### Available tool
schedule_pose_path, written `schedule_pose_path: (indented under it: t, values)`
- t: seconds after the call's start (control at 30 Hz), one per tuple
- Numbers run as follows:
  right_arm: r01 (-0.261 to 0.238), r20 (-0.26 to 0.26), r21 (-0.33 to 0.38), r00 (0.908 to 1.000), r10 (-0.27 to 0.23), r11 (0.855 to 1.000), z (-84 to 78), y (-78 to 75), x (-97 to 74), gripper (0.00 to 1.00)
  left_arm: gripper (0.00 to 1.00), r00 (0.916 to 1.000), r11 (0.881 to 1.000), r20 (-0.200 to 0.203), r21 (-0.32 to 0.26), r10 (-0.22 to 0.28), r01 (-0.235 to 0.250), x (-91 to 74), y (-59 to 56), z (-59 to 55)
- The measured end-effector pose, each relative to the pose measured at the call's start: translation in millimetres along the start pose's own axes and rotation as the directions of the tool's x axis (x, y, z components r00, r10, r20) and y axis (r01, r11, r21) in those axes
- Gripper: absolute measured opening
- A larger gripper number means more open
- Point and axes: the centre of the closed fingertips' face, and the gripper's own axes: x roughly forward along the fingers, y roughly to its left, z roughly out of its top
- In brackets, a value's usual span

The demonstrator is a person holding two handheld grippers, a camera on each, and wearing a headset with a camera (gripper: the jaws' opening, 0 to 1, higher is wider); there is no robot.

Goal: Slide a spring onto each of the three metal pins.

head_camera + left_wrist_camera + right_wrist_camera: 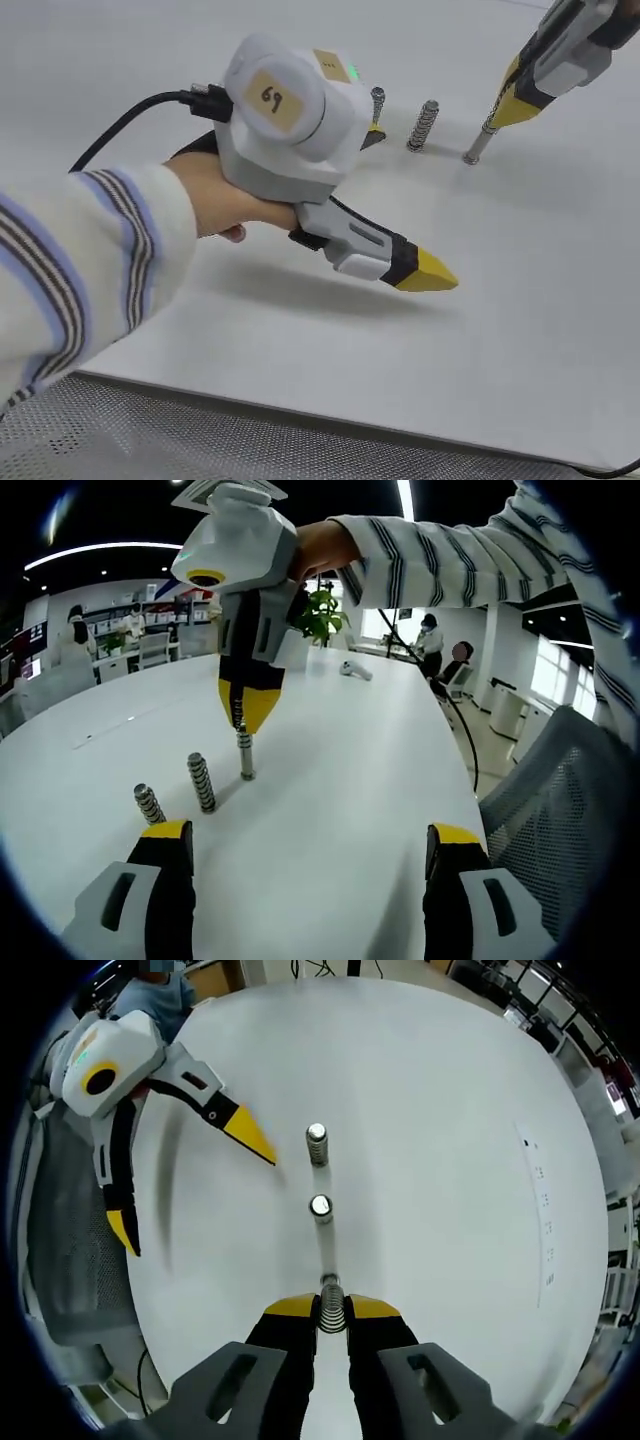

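Note:
Three upright metal pins stand in a row on the white table (520, 300). Springs sit on the left pin (377, 100) and the middle pin (424, 125). My right gripper (512, 108) comes down over the right pin (476, 147), shut on a spring (330, 1312) at that pin's top; the lower shaft is bare. In the left gripper view the right gripper (248, 705) hangs over that pin (245, 758), beside the two sprung pins (202, 780) (149, 803). My left gripper (402, 203) hovers open and holds nothing, its jaws wide apart (310, 835), just left of the row (195, 1195).
A black cable (130, 118) trails from the left gripper. The table's near edge (300, 415) borders a grey perforated surface. A mesh chair (560, 800), a plant (320, 615) and a small white object (355, 670) lie beyond, with people seated far off.

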Motion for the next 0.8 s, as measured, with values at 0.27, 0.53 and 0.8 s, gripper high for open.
schedule_pose_path:
  t: [0.27, 0.53, 0.8]
  values:
    - [0.009, -0.037, -0.063, 0.9992, -0.012, 0.998, -2.3, -4.1, 13.2, 0.08, 0.93, 0.9998, 1.0, -0.019, -0.007, 0.001, -0.001, -1.1, 0.4, -3.7]
    - [0.007, -0.033, -0.028, 0.9994, -0.008, 1.0, -2.0, -5.2, 19.6, 0.08, 0.91, 0.9996, 1.0, -0.027, -0.015, -0.006, 0.005, -0.6, 2.0, -4.6]
    - [-0.017, -0.046, -0.037, 0.9988, 0.015, 0.999, -7.2, -0.6, 27.7, 0.08, 0.91, 0.9996, 1.0, -0.027, -0.015, -0.007, 0.007, -1.4, 2.2, -6.0]
